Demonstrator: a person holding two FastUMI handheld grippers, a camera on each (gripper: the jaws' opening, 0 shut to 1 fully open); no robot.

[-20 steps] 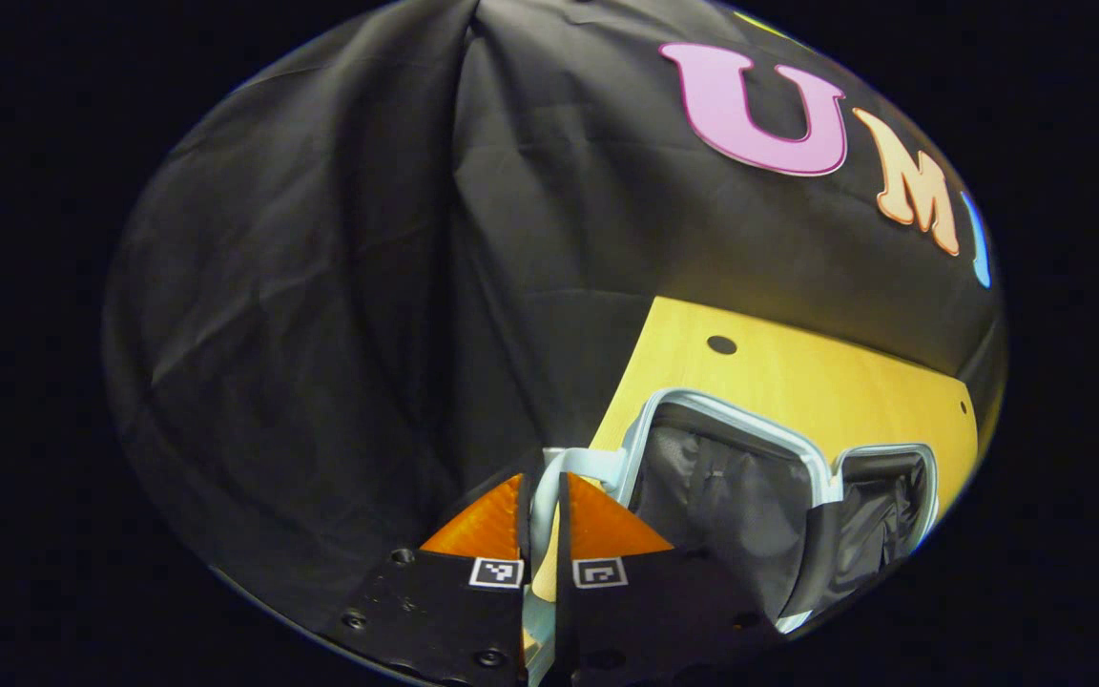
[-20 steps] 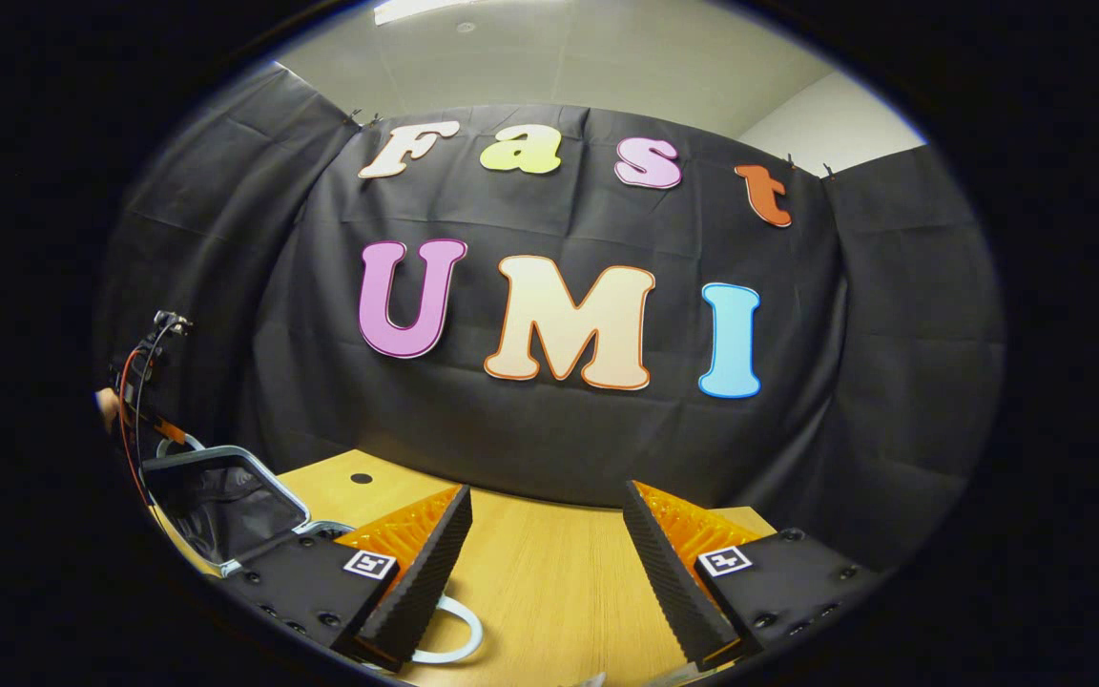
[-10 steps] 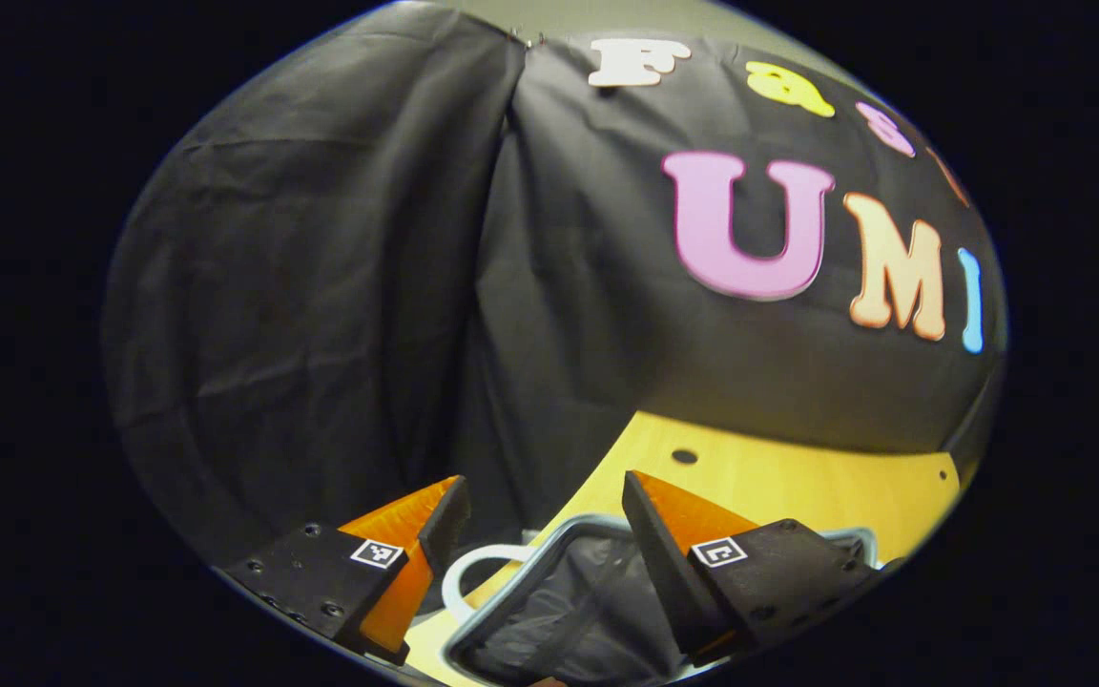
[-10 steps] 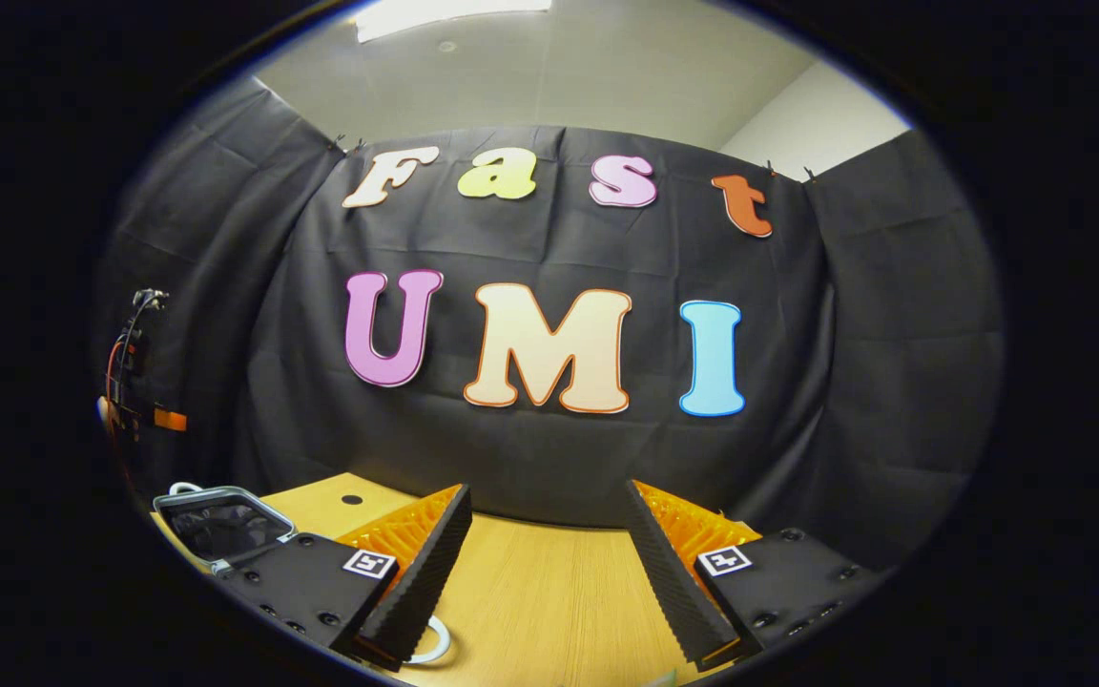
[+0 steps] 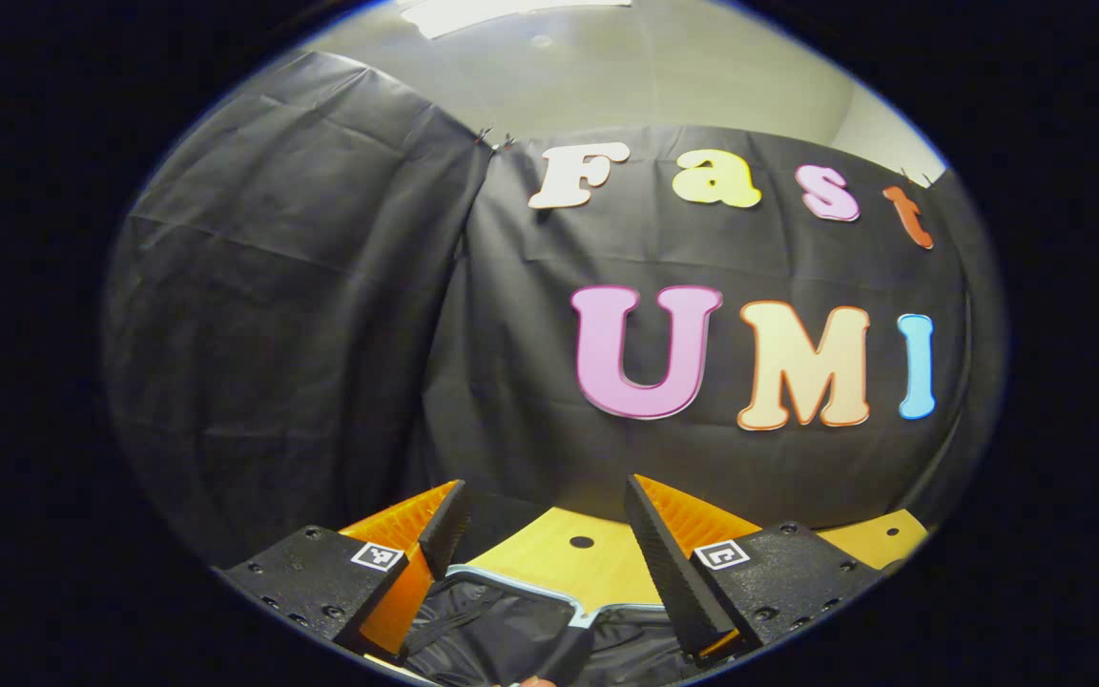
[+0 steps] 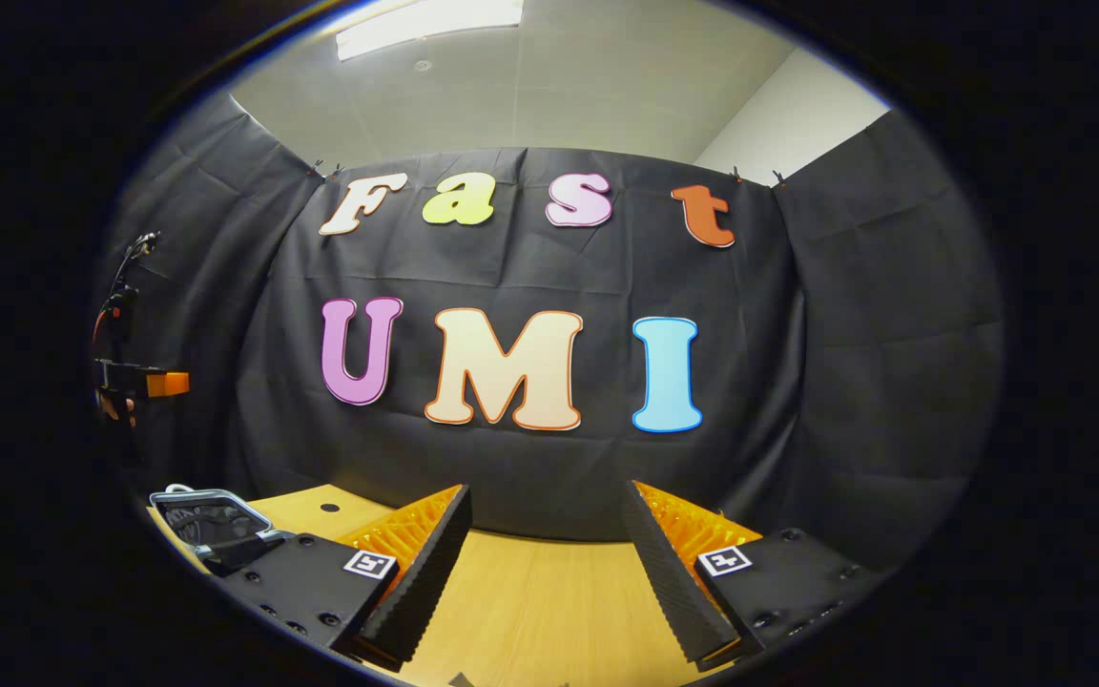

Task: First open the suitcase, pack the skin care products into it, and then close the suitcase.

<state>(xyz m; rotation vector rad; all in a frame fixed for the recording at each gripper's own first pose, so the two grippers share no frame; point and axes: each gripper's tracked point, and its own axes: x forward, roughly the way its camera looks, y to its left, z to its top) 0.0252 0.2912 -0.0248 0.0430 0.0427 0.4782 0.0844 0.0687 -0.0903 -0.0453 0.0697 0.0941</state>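
Note:
The open suitcase with a pale rim and dark lining lies on the wooden table, just below my left gripper, which hangs open above it with nothing between its fingers. In the right gripper view the suitcase sits at the far left of the table. My right gripper is open over bare wood, holding nothing. The left gripper shows far off at the left edge, raised above the suitcase, with a hand on it.
Black cloth walls close the booth behind and to both sides of the table. A small round hole marks the tabletop beyond the suitcase. A ceiling light is overhead.
My left gripper let go of the suitcase's white handle, opened and rose, tilting upward. My right gripper also tilted up; the suitcase sank lower in its view.

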